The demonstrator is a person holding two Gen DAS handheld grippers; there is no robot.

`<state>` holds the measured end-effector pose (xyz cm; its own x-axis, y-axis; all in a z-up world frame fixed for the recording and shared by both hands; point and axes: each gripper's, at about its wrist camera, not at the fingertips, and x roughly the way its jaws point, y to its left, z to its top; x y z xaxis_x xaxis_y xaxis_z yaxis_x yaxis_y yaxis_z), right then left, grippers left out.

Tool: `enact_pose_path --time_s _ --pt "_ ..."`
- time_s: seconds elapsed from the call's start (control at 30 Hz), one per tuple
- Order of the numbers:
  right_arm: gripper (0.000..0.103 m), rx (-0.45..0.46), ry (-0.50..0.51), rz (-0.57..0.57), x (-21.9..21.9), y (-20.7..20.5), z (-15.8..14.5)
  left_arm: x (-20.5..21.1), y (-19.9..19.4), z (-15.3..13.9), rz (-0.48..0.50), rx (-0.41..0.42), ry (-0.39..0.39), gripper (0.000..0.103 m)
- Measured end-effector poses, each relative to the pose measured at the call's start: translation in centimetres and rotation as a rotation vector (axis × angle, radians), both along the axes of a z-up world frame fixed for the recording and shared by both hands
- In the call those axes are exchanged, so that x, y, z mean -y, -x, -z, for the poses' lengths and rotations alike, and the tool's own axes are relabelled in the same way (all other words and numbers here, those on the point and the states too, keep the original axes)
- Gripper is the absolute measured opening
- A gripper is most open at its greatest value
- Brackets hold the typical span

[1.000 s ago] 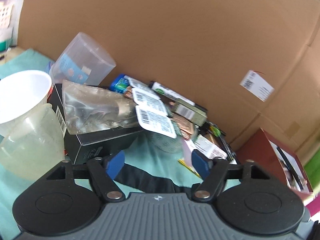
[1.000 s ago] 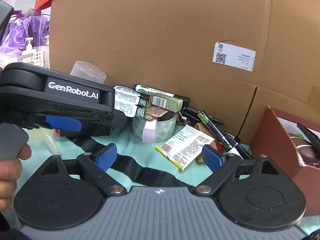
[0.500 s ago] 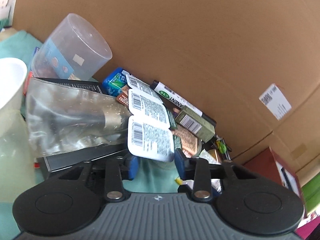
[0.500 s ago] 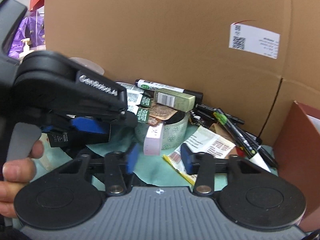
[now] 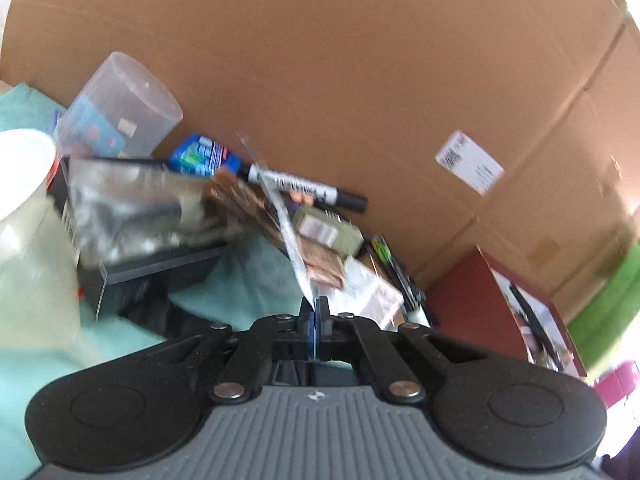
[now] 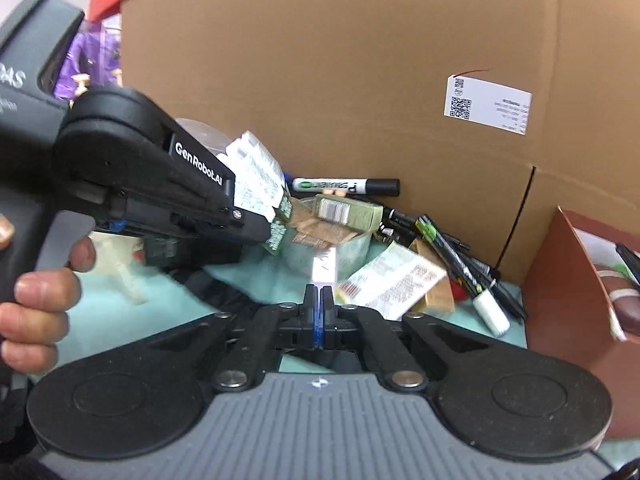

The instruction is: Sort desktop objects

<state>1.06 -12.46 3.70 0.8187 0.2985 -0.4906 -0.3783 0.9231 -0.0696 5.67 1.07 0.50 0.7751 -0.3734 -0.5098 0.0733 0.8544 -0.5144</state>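
Observation:
My left gripper (image 5: 315, 307) is shut on a strip of white barcoded sachets (image 5: 280, 212), seen edge-on and lifted above the pile; the strip also shows in the right wrist view (image 6: 258, 178), at the left gripper's tip (image 6: 269, 227). My right gripper (image 6: 319, 295) is shut, and a small white box (image 6: 325, 266) stands just ahead of its fingertips; I cannot tell whether it is gripped. The pile holds a permanent marker (image 5: 306, 191), an olive box (image 5: 328, 231), a tape roll (image 6: 352, 252), a printed packet (image 6: 394, 280) and several pens (image 6: 452, 252).
A large cardboard box (image 5: 360, 60) walls the back. A clear cup (image 5: 116, 108), a white cup (image 5: 20, 164), a clear bag (image 5: 136, 208) on a black box (image 5: 160, 268) lie left. A red box (image 6: 568, 284) stands at the right on the teal cloth (image 5: 248, 280).
Both grippers went from wide open to shut. The left one closed on the sachet strip and lifted it off the bag. The right one moved toward the small white box.

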Motion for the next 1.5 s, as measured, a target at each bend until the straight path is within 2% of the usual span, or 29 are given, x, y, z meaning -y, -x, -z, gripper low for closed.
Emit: enact_pose_path --time_s 0.23,0.27,0.37,0.47,0.6,0.73,0.8,0.87,0.93,1.1,1.17,1.2,1.3,1.4,1.5 --pt "0.000 0.040 -0.007 0.031 1.4 3.6 -0.7 1.6 4.0 0.9 0.080 -0.012 -0.069 0.000" --pt "0.007 0.043 -0.008 0.034 1.5 3.8 -0.7 1.6 4.6 1.1 0.096 -0.017 -0.074 0.000" --pt "0.040 0.049 -0.014 0.024 1.5 4.4 -0.9 2.0 5.3 1.9 0.134 -0.026 -0.110 0.000" --pt "0.041 0.060 -0.039 0.025 1.8 5.0 -1.1 2.5 5.3 2.6 0.159 -0.042 -0.138 0.000" --pt "0.041 0.029 -0.076 0.042 2.4 5.2 -1.1 3.1 5.7 2.9 0.184 -0.020 -0.179 0.000" --pt "0.042 0.011 -0.058 0.069 2.5 5.0 -0.6 2.9 5.8 2.7 0.166 0.003 -0.181 0.000" --pt "0.044 -0.007 -0.031 0.069 2.4 4.8 -0.1 2.4 5.6 2.6 0.136 0.008 -0.180 0.005" --pt "0.044 -0.024 -0.004 0.063 2.1 4.8 0.5 1.9 5.3 2.5 0.117 0.006 -0.166 0.020" --pt "0.045 -0.042 0.020 0.036 1.6 4.8 1.1 1.4 4.8 2.6 0.097 -0.005 -0.139 0.030" --pt "0.045 -0.041 0.048 -0.049 -0.5 4.9 2.1 0.7 4.5 2.7 0.080 -0.026 -0.101 0.037" --pt "0.045 -0.046 0.052 -0.066 -1.2 4.7 2.3 0.4 4.6 2.6 0.070 -0.037 -0.101 0.050" --pt "0.045 -0.051 0.050 -0.068 -1.3 4.6 2.4 0.2 4.6 2.6 0.073 -0.047 -0.097 0.053" --pt "0.045 -0.069 0.060 -0.067 -1.3 4.4 2.6 -0.2 4.9 2.3 0.150 -0.062 -0.078 0.058" --pt "0.046 -0.090 0.086 -0.054 -1.1 4.2 2.9 -0.2 5.7 1.8 0.273 -0.054 -0.116 0.065" --pt "0.046 -0.107 0.094 -0.038 -0.7 4.0 3.2 -0.8 7.0 1.4 0.311 -0.020 -0.120 0.066"
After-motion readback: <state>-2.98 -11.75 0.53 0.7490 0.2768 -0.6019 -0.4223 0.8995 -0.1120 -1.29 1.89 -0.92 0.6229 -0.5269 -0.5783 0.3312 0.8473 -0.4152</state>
